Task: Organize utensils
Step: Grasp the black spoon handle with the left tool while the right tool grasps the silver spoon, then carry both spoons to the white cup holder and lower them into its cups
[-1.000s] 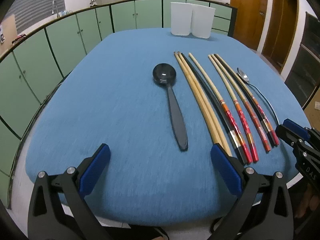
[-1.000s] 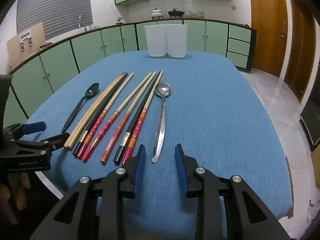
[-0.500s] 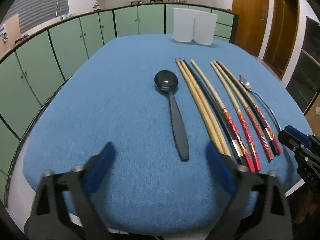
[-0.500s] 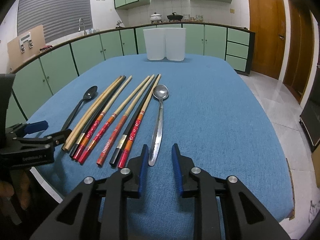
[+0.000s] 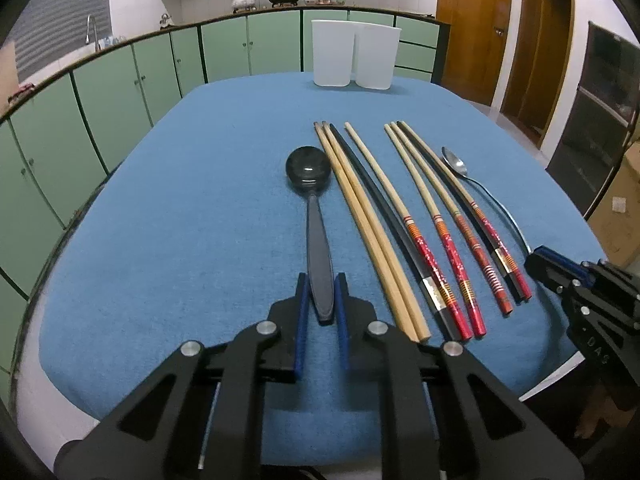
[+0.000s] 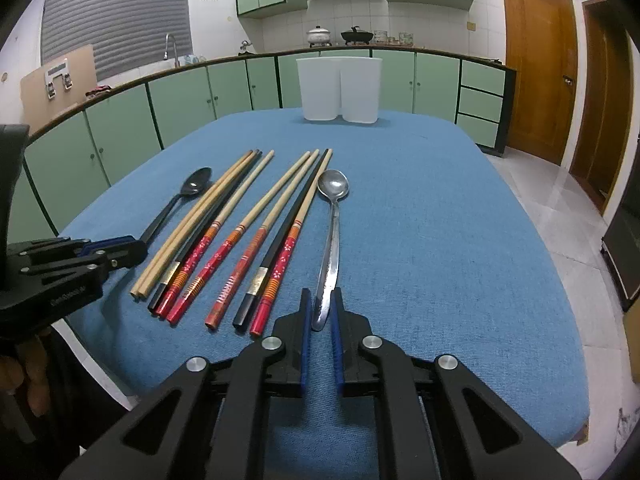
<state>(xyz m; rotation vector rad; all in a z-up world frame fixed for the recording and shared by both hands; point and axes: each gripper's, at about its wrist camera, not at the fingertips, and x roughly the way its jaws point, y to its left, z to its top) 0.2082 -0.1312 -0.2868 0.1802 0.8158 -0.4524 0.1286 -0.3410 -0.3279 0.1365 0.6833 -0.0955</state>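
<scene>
Worktop (image 5: 168,208), blue cloth: all utensils lie flat on it in a row, handles toward the near edge. Two white bins (image 5: 354,54) stand side by side at the far end, well apart from the row; both look empty from here.

Chopsticks (image 5: 404,224), mixed plain and red-banded, lie between the two spoons.

L gripper (image 5: 320,300): jaws have just been closing, now clenched on the black spoon (image 5: 318,240) at its handle end; bowl points away.

R gripper (image 6: 321,314): jaws have just been closing, now grasping the steel spoon (image 6: 331,240) by its handle tip.

Risks (judged): both holds sit at the extreme handle end, so on lift the bowl end may sag or pivot, esp. the thin steel one, and slip out. R spoon lies just beside the chopsticks; a sideways swing could scatter them.
</scene>
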